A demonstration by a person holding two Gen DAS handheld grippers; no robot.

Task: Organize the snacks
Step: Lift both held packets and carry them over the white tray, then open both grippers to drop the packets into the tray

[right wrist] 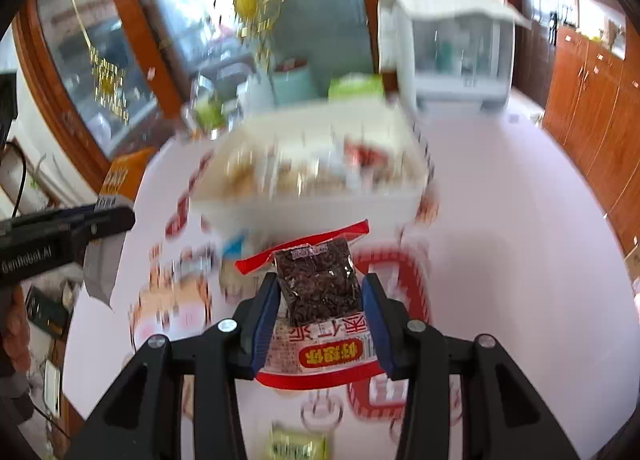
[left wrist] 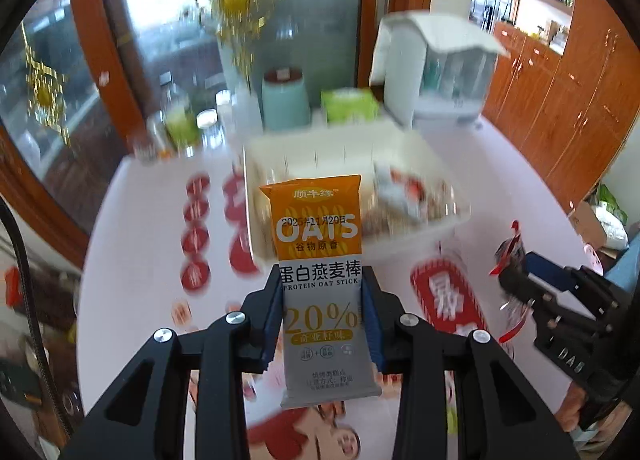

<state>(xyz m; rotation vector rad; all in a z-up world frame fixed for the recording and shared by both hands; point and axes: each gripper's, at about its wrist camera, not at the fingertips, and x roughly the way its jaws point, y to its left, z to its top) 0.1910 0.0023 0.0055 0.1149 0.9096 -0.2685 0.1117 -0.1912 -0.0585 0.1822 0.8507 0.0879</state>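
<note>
With both hands loaded, this looks like a carry toward the bin (left wrist: 424,238).

Left gripper (left wrist: 322,324): clamped on an oat bar (left wrist: 318,260), pads biting the lower half of the wrapper from both sides. Bar stands upright, orange end up and clear of the table (left wrist: 132,260). Gripping low leaves the top end free, so it can go into the bin end first. My read, not certain.

Middle: white bin sits on the table ahead of both grippers, already part full of wrapped snacks, blurred, can't tell which. More loose packets lie on the table left of it and nearer the camera. A green packet (right wrist: 298,446) lies close under the right gripper, not yet collected.

Right gripper (right wrist: 320,312): clamped on a red-edged pouch (right wrist: 316,284) with a clear window showing dark contents. Pads squeeze its sides, so the soft pouch bows a little between them. It's held off the table, just short of the bin's near wall.

Risk: soft wrappers can slip or twist on release, so drop them low over the bin.
</note>
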